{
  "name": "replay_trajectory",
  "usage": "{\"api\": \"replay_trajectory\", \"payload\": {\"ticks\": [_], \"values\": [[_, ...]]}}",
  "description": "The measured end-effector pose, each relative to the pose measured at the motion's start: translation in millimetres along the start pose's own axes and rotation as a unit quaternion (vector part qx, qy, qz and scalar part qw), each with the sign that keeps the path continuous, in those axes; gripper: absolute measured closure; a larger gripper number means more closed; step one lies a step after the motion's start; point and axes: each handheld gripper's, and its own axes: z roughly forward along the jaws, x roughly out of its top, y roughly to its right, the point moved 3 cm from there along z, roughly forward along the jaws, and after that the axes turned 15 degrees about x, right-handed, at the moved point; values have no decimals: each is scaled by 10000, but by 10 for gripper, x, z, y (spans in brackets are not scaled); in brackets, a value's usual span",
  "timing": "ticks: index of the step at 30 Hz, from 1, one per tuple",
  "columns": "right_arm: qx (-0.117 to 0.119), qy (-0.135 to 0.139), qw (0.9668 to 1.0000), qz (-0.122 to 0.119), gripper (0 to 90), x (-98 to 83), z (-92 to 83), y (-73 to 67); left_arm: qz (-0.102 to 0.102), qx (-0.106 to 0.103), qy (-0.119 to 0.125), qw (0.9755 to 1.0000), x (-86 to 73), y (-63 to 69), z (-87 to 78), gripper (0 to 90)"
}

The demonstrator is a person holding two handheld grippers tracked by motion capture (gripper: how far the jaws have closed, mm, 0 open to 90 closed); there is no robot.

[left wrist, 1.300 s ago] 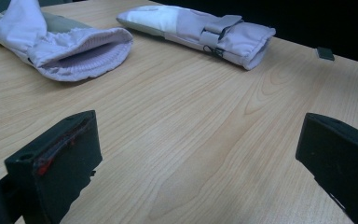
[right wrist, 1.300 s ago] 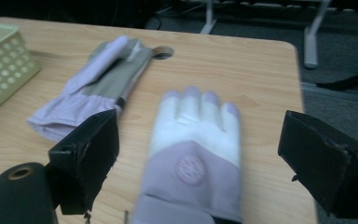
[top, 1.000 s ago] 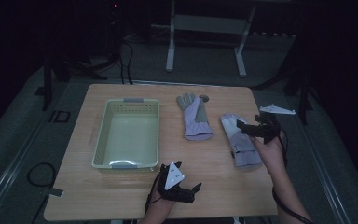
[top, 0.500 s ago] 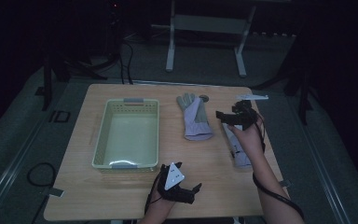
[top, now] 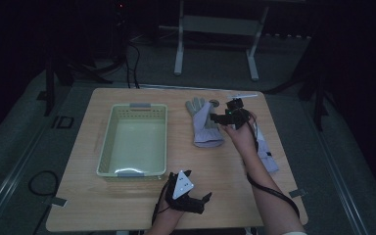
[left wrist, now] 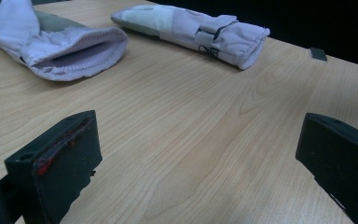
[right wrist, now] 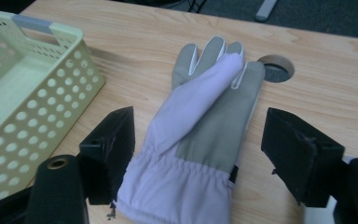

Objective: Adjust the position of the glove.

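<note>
Above the cuff end of the lilac-and-grey fabric work glove point(top: 204, 126), the right gripper point(top: 217, 119) now hovers, having moved over from the second glove point(top: 267, 155) at the table's right side. Its jaws have just been closing a little but stand apart, straddling the glove w/o pad contact; nothing gripped. Glove lies flat on the light wooden table point(top: 142, 200), just right of the pale green perforated plastic basket point(top: 107, 142), fingers pointing away. Left gripper point(top: 198, 199) rests near the front edge, jaws wide, holding nothing. Judgement: approach done; next req. is descent and clamp on the cuff, prob. for transfer to basket.
</note>
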Motion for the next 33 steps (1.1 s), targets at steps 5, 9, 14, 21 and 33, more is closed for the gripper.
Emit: {"api": "replay_trajectory", "payload": {"ticks": [5,9,14,21,33], "values": [[58,-148,9998,87,314,30,188,21,-11,-21,-1,10000,0,-1,0,2],[32,-238,9996,166,329,31,337,49,-19,-24,-4,10000,-1,-1,-1,2],[58,-320,9988,374,358,-14,547,81,-42,-29,-9,10000,-1,-5,0,2],[-138,-482,9979,416,390,-104,790,164,-60,-54,-18,10000,-1,-7,1,2],[-446,-983,9934,393,473,-254,1002,288,-22,-41,-8,10000,-1,0,-1,2]]}}
